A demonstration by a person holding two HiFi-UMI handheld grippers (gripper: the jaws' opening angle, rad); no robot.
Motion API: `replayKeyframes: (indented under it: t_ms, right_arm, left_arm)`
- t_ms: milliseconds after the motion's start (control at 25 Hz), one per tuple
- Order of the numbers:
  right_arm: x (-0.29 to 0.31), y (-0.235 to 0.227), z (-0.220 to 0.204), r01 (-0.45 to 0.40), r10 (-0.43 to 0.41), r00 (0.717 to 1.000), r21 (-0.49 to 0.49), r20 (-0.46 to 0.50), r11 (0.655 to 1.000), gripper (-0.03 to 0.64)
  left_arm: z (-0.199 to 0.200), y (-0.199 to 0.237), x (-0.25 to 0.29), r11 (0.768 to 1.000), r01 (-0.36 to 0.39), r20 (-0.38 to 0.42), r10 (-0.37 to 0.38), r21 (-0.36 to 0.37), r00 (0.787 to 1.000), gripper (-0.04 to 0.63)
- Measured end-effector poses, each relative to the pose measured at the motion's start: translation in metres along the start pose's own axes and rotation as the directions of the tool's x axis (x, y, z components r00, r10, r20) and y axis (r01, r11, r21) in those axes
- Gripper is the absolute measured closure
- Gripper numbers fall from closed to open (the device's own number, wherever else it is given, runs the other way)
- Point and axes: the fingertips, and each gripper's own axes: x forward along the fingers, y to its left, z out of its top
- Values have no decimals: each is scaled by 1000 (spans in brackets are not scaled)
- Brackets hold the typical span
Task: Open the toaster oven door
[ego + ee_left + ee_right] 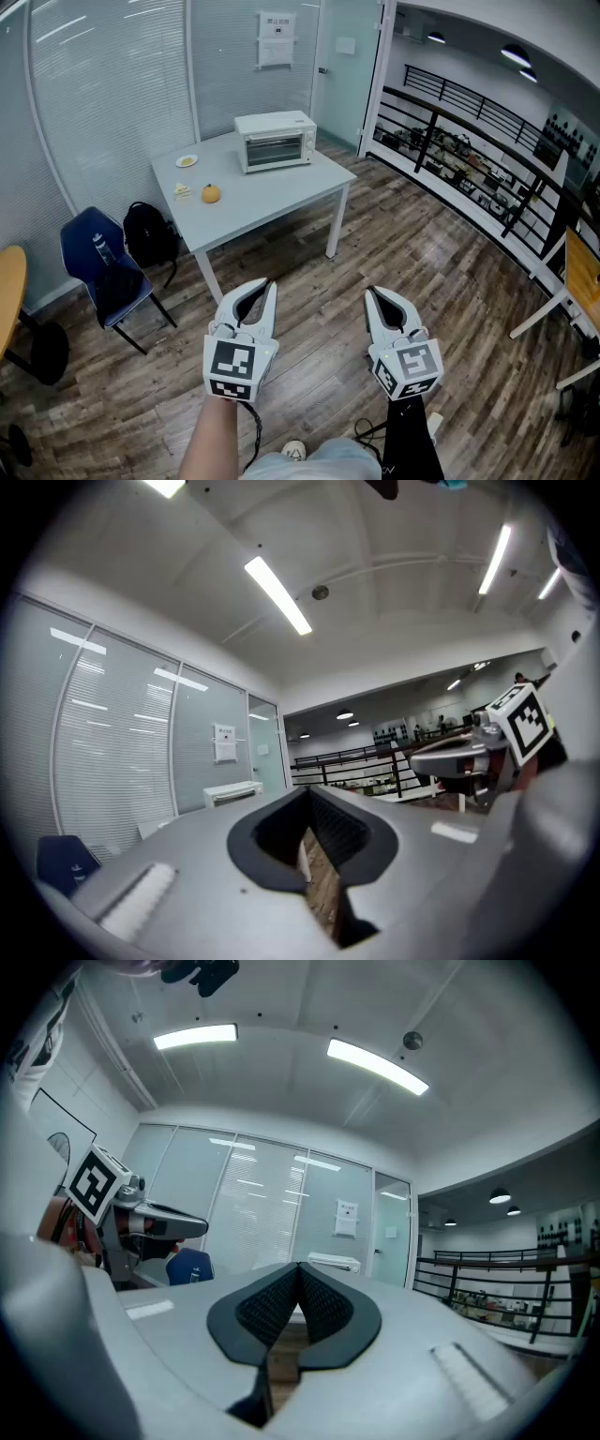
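Note:
A white toaster oven (pixel 275 141) stands at the far side of a light grey table (pixel 272 192), its glass door closed. It also shows small and far off as the toaster oven (pixel 232 793) in the left gripper view and the toaster oven (pixel 333 1263) in the right gripper view. Both grippers hang well short of the table, over the wooden floor. The left gripper (pixel 265 286) is shut with its tips together and nothing in it. The right gripper (pixel 373 294) is likewise shut and empty.
On the table lie an orange (pixel 211 193), a small plate (pixel 187 161) and a small item (pixel 182 191). A blue chair (pixel 103 264) with a black backpack (pixel 150 234) stands left of the table. A black railing (pixel 469 122) runs along the right.

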Motion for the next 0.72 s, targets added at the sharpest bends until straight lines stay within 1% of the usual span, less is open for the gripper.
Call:
replayKeyframes:
  t_ms: [80, 240, 320, 480, 720]
  right_arm:
    - [2, 4, -1, 0, 0, 1000, 13, 8, 1000, 614]
    - [7, 10, -4, -7, 7, 1000, 13, 8, 1000, 613]
    - [11, 10, -5, -5, 5, 1000, 20, 9, 1000, 613]
    - [18, 1, -7, 13, -16, 999, 80, 36, 997, 614]
    - [43, -20, -14, 13, -19, 998, 102, 58, 995, 614]
  left_arm:
    - [-2, 4, -4, 1000, -7, 1, 7, 7, 1000, 537]
    - [-9, 17, -5, 999, -32, -6, 32, -2, 999, 537]
    - [-11, 20, 0, 1000, -31, -2, 31, 3, 1000, 538]
    - [-15, 28, 10, 999, -40, -2, 40, -2, 999, 537]
    - [-20, 40, 39, 999, -47, 7, 48, -25, 999, 537]
